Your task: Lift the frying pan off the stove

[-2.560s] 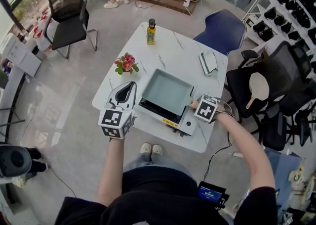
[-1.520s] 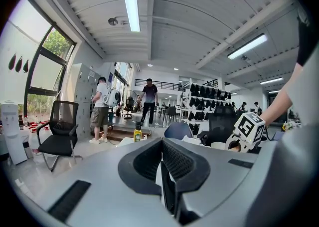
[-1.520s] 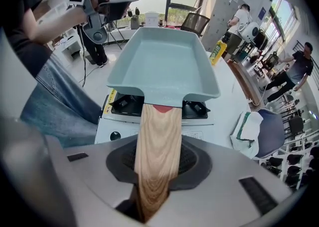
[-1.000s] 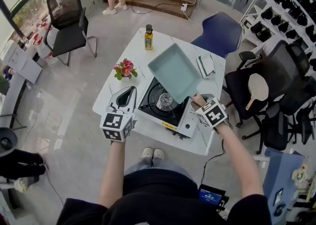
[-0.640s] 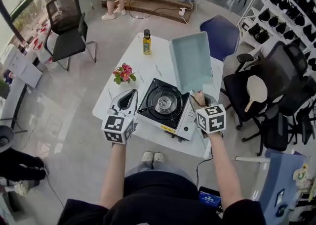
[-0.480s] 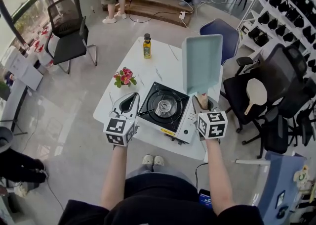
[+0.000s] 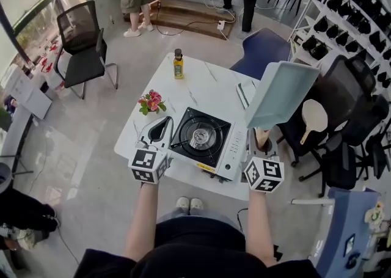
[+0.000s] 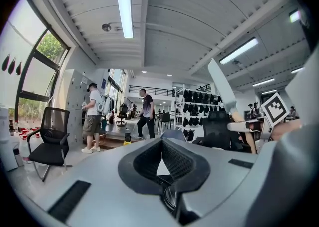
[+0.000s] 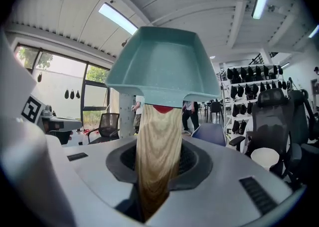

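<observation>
Pan (image 7: 282,93) off stove (image 7: 204,139) since a second ago, swung up and right, now tilted in air past table (image 7: 201,90) edge. Right gripper (image 7: 261,148) pinching wooden handle (image 9: 158,156). Left gripper (image 7: 159,129) pressed together, empty, beside stove. Lift looks done

The pan (image 7: 282,92) is square and pale teal with a wood-grain handle (image 9: 157,156). It hangs tilted in the air, right of centre in the head view, clear of the stove, with its handle clamped between the jaws of the right gripper (image 7: 261,143). The stove (image 7: 201,138) has a black top, a white front and a bare round burner, and it sits level at mid-frame.
</observation>
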`<state>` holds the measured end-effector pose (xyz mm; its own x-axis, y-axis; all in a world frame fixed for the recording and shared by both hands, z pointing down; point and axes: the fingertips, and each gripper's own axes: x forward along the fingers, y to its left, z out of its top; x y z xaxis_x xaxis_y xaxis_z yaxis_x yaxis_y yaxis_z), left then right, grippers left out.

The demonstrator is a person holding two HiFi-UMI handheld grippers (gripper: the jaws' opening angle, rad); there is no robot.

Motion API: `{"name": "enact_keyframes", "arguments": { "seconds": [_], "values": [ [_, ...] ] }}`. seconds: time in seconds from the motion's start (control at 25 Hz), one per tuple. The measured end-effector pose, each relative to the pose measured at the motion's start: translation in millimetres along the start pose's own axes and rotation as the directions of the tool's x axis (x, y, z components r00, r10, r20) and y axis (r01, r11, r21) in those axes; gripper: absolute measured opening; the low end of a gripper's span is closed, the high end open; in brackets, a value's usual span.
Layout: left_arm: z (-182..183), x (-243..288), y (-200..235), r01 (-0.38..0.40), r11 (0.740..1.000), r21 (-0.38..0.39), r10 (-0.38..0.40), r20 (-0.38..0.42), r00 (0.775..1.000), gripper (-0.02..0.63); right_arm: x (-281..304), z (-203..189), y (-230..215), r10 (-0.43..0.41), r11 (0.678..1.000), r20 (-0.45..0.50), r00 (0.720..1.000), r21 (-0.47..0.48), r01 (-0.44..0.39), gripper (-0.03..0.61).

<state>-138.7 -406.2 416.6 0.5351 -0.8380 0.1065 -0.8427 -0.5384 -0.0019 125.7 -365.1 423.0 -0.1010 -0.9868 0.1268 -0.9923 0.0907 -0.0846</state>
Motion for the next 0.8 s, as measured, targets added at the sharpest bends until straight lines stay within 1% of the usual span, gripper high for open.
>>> {"name": "enact_keyframes", "arguments": {
  "seconds": [0.12, 0.28, 0.6, 0.8],
  "values": [
    [7.0, 3.9, -1.4, 0.007, 1.000, 0.007, -0.008, 0.013, 1.000, 0.020, -8.4, -0.4, -2.0, -0.025, 1.000, 0.026, 0.999, 0.010, 0.024, 0.100],
    [15.1, 8.5, -7.3, 0.031, 0.999, 0.016, -0.031, 0.027, 0.999, 0.020, -16.8, -7.9, -1.8, -0.050, 0.999, 0.030, 0.998, 0.018, 0.049, 0.100],
    [17.3, 13.9, -15.2, 0.051, 0.999, 0.020, -0.051, 0.026, 0.998, 0.020, -26.7, -7.9, -3.0, -0.076, 0.997, 0.064, 0.995, -0.011, 0.077, 0.100],
    [16.5, 17.0, -16.7, 0.058, 0.998, 0.025, -0.058, 0.024, 0.998, 0.020, -26.5, -10.3, -6.2, -0.091, 0.995, 0.062, 0.994, -0.022, 0.092, 0.099]
  ]
}}
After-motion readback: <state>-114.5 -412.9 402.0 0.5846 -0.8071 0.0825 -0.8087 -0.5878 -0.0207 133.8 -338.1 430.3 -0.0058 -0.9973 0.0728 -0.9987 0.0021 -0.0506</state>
